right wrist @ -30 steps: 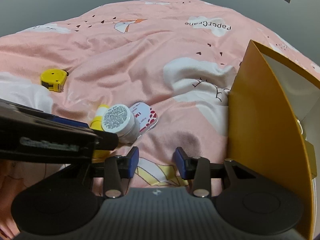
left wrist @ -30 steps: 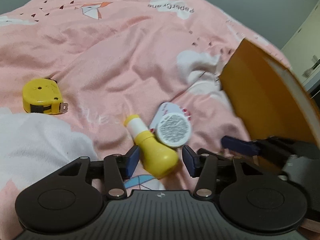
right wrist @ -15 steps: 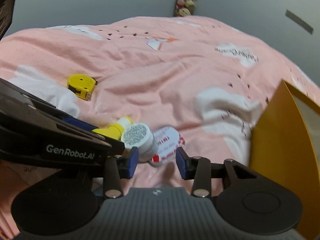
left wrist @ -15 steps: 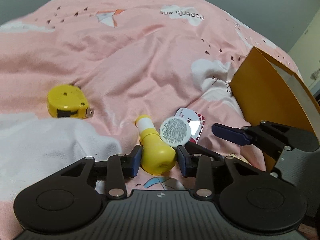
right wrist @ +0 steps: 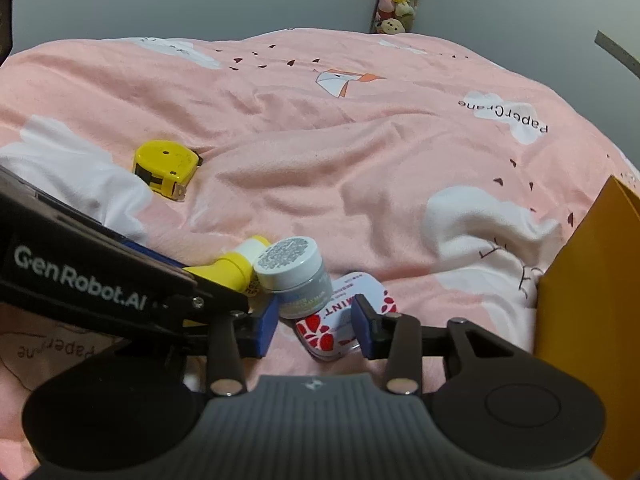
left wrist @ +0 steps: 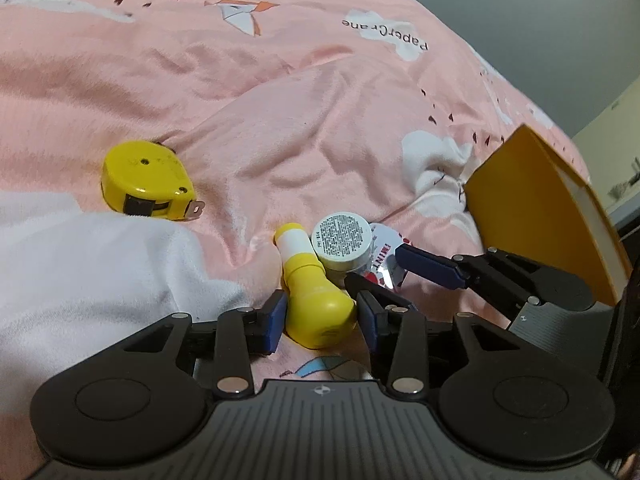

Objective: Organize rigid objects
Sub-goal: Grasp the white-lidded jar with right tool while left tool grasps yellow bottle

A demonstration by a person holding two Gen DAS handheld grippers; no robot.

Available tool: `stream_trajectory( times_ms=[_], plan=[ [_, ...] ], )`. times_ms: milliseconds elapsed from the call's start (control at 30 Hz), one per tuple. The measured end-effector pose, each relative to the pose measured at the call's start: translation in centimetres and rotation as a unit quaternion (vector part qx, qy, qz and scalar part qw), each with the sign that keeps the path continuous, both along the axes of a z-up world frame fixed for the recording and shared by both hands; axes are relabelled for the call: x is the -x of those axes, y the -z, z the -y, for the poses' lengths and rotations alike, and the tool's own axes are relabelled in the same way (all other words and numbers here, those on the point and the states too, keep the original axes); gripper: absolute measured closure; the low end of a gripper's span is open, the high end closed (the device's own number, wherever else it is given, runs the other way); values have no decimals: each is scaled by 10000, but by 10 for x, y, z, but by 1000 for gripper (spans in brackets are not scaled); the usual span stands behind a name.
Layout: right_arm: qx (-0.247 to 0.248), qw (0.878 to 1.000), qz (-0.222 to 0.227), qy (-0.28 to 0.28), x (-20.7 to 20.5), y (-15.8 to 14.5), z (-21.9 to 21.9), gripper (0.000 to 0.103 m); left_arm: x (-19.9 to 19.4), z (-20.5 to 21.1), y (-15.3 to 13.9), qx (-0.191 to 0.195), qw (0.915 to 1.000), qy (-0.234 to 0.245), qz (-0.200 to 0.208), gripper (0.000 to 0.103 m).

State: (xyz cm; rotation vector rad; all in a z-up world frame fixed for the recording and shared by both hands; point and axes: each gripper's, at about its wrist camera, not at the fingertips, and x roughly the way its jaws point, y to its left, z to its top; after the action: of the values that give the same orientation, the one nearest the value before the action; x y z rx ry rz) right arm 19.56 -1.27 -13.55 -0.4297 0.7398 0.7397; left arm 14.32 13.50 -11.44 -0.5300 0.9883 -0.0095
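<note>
Now the left gripper [left wrist: 320,322] is opening around the yellow bottle [left wrist: 314,304], not pressing it; the right gripper [right wrist: 316,330] stands open over the mint tin [right wrist: 344,328], probably to sort both.

The pink quilt [left wrist: 320,120] filling most of both views is soft, matt cloth, creased into folds, with flat printed white cloud patches. At the left of the frame the yellow tape measure [left wrist: 146,178] is glossy hard plastic with a small metal hook, while low in the centre the yellow bottle [left wrist: 316,304] is smooth, shiny plastic, the small jar [right wrist: 296,276] looks like plastic with a matt printed paper label, and the mint tin [right wrist: 340,328] has a glossy printed finish. At the right edge the yellow box [left wrist: 532,216] looks like smooth, matt card, and the black gripper bodies along the bottom are matt ribbed plastic with blue pads [left wrist: 274,322] and bright metal pins.
</note>
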Motion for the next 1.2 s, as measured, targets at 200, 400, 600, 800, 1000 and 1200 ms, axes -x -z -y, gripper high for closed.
stream_trajectory(
  times_ms=[200, 400, 600, 800, 1000, 1200],
  plan=[
    [-5, 9999, -98, -126, -3, -2, 2, 61, -11, -4, 3, 49, 9998, -95, -173, 55],
    [107, 9999, 10, -92, -2, 0, 1, 61, -24, -12, 13, 315, 9987, -313, -263, 57],
    [148, 9993, 134, -320, -1, 3, -9, 60, -23, -18, 7, 306, 9988, -363, -146, 64],
    [217, 9980, 360, -465, -2, 2, -24, 55, -25, -23, 1, 67, 9993, -333, -120, 64],
    [225, 9986, 208, -424, -11, 15, -36, 59, -31, -30, 13, 135, 9984, -498, -226, 63],
    [184, 9992, 150, -319, -10, 11, -31, 62, -34, -28, 16, 98, 9989, -421, -167, 73]
  ],
)
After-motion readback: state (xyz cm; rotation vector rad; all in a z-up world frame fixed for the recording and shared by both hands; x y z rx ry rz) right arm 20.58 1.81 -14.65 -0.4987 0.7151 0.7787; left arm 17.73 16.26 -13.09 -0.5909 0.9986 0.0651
